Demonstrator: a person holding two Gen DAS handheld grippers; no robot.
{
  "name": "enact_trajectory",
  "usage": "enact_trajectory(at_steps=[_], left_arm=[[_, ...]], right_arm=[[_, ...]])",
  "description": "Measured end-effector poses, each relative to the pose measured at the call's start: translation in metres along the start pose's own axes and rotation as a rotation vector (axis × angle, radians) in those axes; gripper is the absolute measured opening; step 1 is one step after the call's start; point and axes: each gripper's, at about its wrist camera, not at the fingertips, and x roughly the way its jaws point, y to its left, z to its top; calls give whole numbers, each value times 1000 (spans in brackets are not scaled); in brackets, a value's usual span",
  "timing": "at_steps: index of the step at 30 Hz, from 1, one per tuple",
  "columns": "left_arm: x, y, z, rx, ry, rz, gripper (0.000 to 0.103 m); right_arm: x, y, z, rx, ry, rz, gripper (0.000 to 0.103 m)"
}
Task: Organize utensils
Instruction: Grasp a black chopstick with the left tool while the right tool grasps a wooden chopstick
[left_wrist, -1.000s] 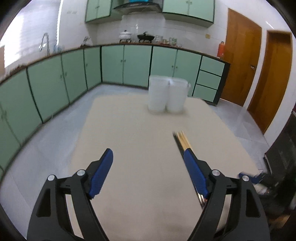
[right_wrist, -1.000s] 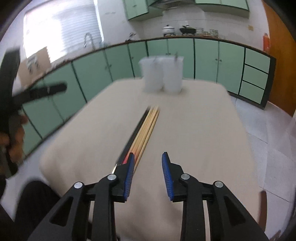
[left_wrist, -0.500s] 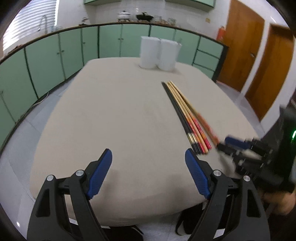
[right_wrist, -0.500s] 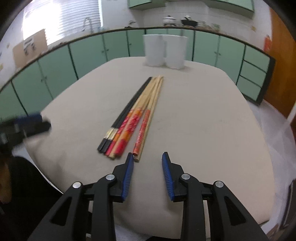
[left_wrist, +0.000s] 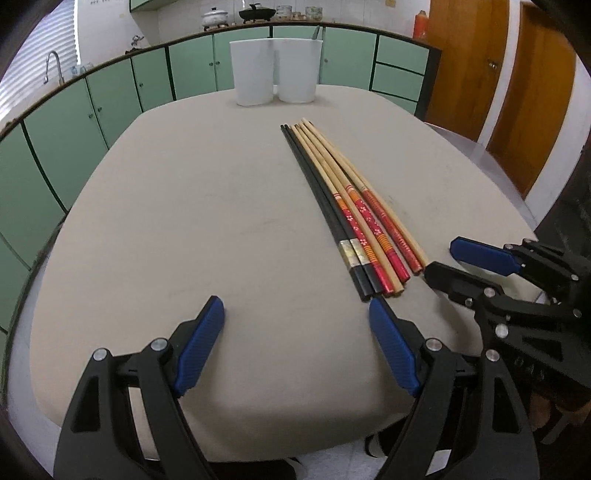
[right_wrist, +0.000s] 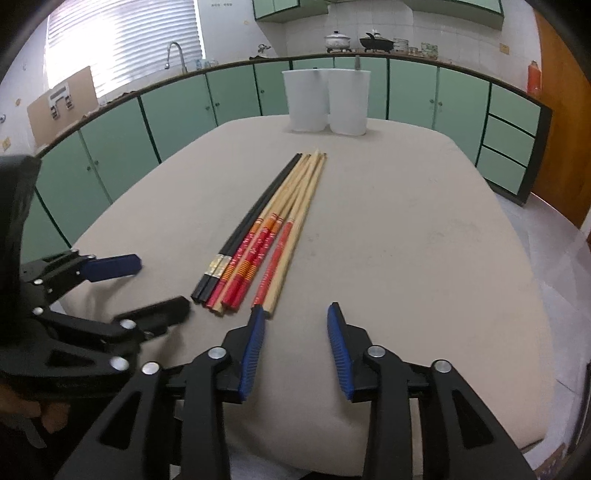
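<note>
A bundle of long chopsticks (left_wrist: 347, 206) lies flat on the beige cloth-covered surface (left_wrist: 192, 229), running from the near edge toward 12 o'clock. The bundle holds two black chopsticks with pearly bands (right_wrist: 251, 229) on its left side, pale wooden ones with red and orange patterned handles (right_wrist: 258, 254) in the middle, and a plain wooden pair with a red handle (right_wrist: 291, 240) on the right; all lie side by side, touching. At the far end of the surface, at 12 o'clock, two white plastic tumbler-shaped containers (left_wrist: 275, 72) stand upright, just beside each other.

The left gripper (left_wrist: 295, 321), black with blue pads, is spread wide and holds nothing; its right fingertip sits just beside the handle ends of the black chopsticks. The right gripper (right_wrist: 295, 325) is parted moderately and also empty, its left fingertip close to the end of the red-handled wooden pair. In the left wrist view the right gripper appears at 3 o'clock, near the chopstick handles.
</note>
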Motion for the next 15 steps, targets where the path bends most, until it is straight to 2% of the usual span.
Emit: enact_trajectory(at_steps=[5, 8, 11, 13, 15], left_arm=[[0, 8, 3, -36, -6, 39, 80], [-2, 17, 2, -68, -7, 30, 79], [-7, 12, 3, -51, -28, -30, 78], [-5, 4, 3, -14, -27, 2, 78], [0, 1, 4, -15, -12, 3, 78]], right_arm=[[-2, -11, 2, 23, -5, -34, 37], [-3, -16, -2, 36, -8, -35, 37], [-4, -13, -2, 15, -11, -16, 37], [-2, -11, -1, 6, -10, -16, 38], [0, -11, 2, 6, -10, -16, 38]])
